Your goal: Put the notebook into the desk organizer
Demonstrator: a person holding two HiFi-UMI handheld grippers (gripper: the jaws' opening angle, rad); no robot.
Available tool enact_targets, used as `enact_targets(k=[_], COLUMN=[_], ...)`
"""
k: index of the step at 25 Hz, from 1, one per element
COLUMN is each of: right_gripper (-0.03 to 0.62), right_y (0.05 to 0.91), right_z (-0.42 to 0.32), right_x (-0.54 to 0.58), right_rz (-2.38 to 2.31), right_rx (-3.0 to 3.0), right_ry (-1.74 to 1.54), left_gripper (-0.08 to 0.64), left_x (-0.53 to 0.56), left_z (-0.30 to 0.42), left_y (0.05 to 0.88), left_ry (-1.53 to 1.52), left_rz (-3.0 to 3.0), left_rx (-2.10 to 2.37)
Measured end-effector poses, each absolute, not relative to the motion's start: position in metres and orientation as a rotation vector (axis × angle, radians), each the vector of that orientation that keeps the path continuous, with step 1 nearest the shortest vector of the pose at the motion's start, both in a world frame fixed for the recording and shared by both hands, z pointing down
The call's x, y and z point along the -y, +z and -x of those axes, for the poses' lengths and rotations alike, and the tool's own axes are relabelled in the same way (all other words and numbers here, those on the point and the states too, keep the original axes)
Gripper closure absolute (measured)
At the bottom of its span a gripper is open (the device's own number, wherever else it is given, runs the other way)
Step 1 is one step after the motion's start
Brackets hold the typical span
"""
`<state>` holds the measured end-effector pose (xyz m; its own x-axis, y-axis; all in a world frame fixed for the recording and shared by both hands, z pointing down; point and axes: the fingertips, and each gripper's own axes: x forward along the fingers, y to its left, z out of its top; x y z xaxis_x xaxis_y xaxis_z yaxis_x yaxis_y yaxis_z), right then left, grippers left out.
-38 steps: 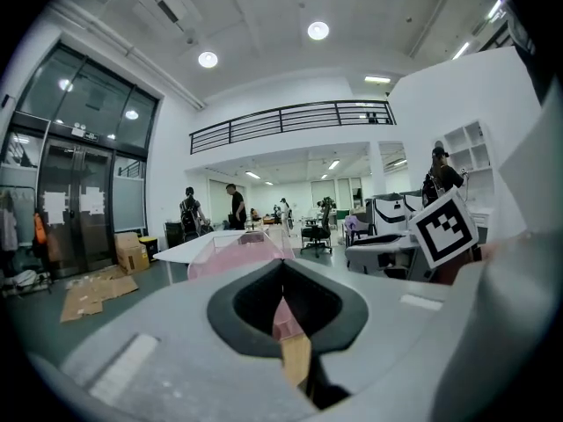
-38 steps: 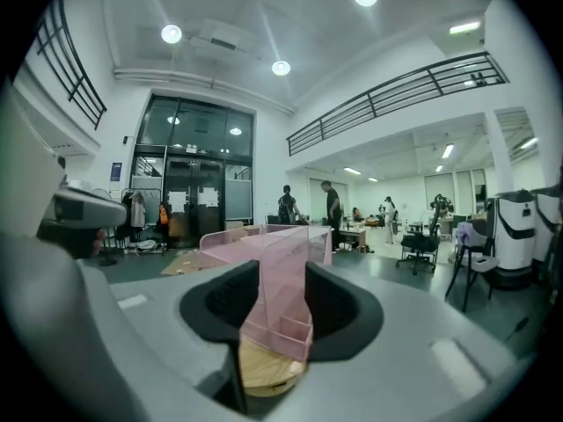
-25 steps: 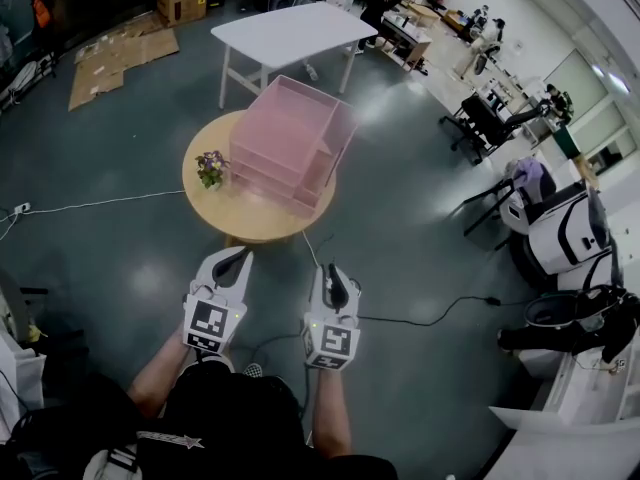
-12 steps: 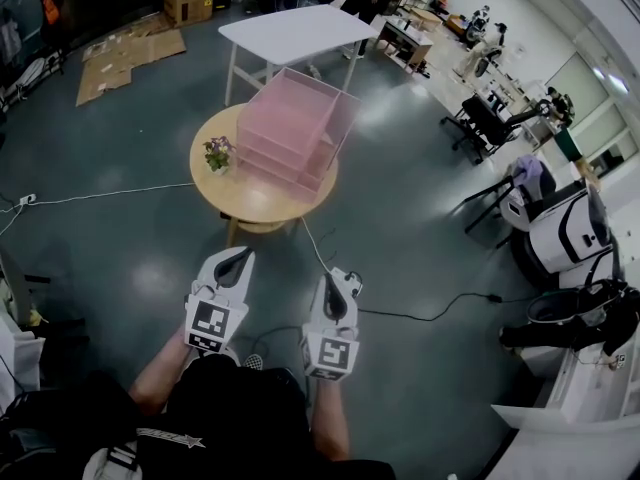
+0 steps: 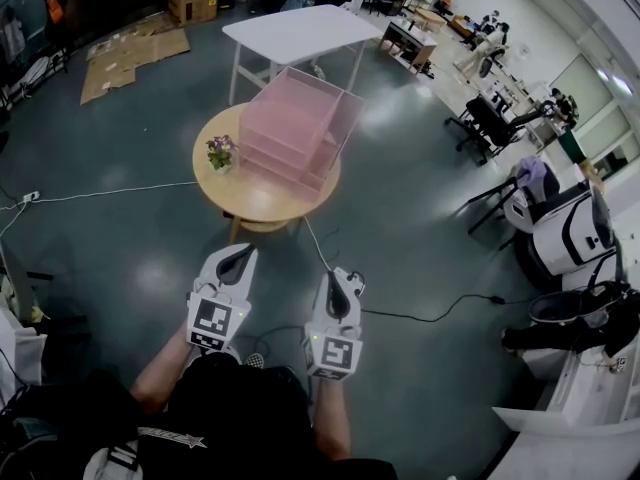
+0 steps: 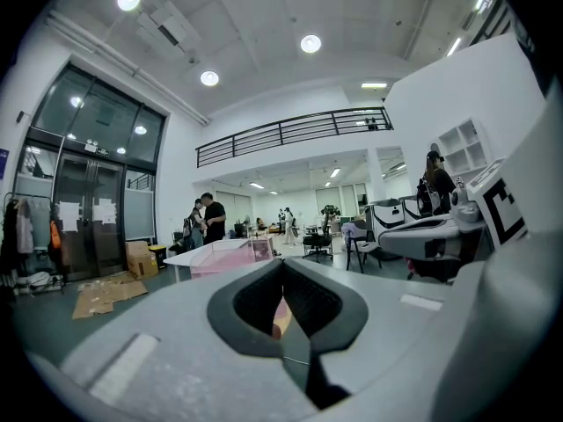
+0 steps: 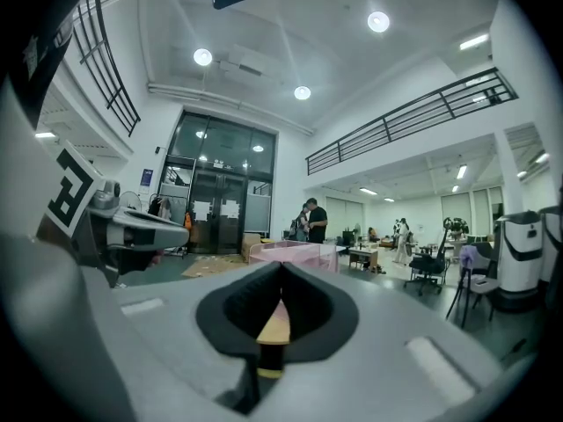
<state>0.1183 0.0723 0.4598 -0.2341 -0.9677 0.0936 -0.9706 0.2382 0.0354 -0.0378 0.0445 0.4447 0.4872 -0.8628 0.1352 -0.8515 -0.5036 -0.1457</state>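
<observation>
The pink see-through desk organizer (image 5: pixel 290 128) stands on a round wooden table (image 5: pixel 255 203) ahead of me. It also shows far off in the left gripper view (image 6: pixel 230 258) and in the right gripper view (image 7: pixel 295 253). No notebook shows in any view. My left gripper (image 5: pixel 243 253) and right gripper (image 5: pixel 340 278) are held side by side low in front of my body, well short of the table. Both are shut with nothing between their jaws, as each gripper's own view confirms for the left (image 6: pixel 283 262) and the right (image 7: pixel 281 266).
A small flower pot (image 5: pixel 220 153) stands on the round table's left side. Behind it stands a white table (image 5: pixel 300 30), with flattened cardboard (image 5: pixel 130 53) on the floor at the far left. Office chairs (image 5: pixel 490 118) and a white machine (image 5: pixel 565 233) stand to the right. Cables cross the floor.
The round table and organizer have drifted slightly up and right in the head view as the view shifted. Both grippers stay in about the same place.
</observation>
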Motion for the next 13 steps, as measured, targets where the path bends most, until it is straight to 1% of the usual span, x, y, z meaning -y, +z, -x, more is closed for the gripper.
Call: enact_targets(k=[13], right_gripper=[0.586], right_y=[0.4539], right_z=[-0.1272], right_x=[-0.0662], right_rz=[-1.903], right_rx=[2.405], right_ry=[0.043], left_gripper=[0.549], left_x=[-0.0416], left_z=[0.0335], left_y=[0.4507], left_ry=[-0.311], left_rz=[2.665], left_rx=[-1.546])
